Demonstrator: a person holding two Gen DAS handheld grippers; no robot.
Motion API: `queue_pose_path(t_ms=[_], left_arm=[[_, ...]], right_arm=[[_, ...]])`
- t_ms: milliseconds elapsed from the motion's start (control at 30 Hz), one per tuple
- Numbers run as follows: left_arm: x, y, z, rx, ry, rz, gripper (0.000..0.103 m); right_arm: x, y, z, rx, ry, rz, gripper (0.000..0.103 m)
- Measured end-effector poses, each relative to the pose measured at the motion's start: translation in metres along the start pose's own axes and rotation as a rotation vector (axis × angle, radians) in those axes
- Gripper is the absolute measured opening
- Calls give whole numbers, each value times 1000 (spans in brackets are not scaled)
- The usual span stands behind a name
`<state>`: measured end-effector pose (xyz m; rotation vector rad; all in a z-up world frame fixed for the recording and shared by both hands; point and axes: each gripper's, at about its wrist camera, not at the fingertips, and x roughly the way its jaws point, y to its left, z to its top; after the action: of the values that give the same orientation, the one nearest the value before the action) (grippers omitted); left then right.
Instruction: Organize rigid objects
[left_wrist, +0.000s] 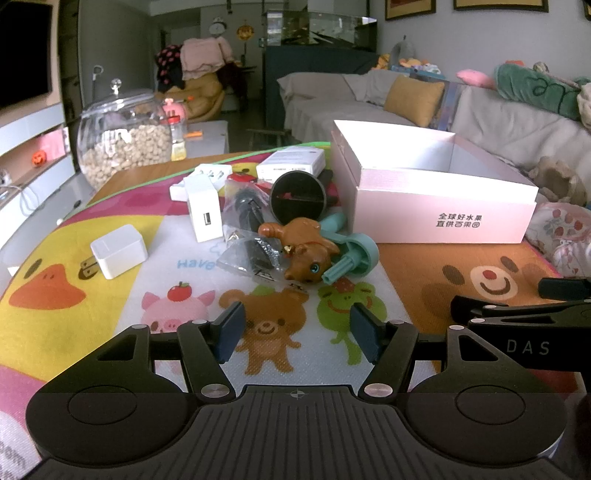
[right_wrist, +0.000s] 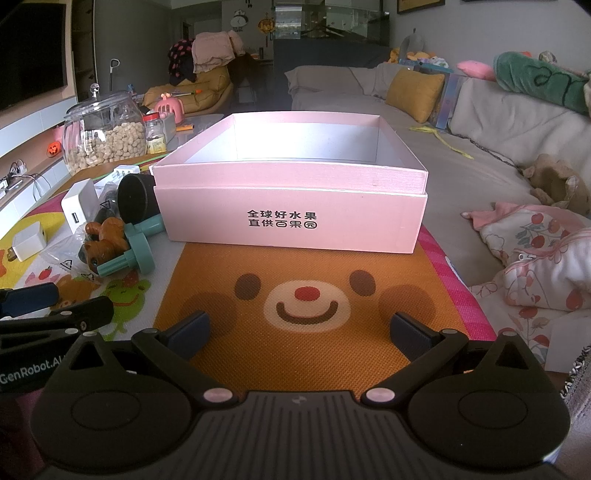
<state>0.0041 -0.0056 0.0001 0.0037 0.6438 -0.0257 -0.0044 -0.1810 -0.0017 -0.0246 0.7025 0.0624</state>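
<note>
My left gripper (left_wrist: 297, 326): fingers spread apart, holding nothing, above the cartoon mat (left_wrist: 266, 328) on the desk. My right gripper (right_wrist: 301, 332): fingers wide apart, holding nothing, facing the pink box (right_wrist: 291, 218).

Items on the mat, left of the box:
- white plug adapter (left_wrist: 118, 251), lying apart from the rest;
- white USB charger (left_wrist: 204, 208), upright;
- black round cup (left_wrist: 298, 195), on its side;
- brown toy dog (left_wrist: 303, 249), lying against a teal plastic part (left_wrist: 356, 254);
- clear plastic bags (left_wrist: 251, 254) with dark contents.

Behind them: a glass jar (left_wrist: 123, 146).
</note>
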Motion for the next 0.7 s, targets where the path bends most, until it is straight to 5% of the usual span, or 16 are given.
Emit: queue_pose_path(t_ms=[700], left_arm=[[1, 0, 0, 8, -1, 6, 68]], right_arm=[[0, 0, 0, 0, 0, 0, 103]])
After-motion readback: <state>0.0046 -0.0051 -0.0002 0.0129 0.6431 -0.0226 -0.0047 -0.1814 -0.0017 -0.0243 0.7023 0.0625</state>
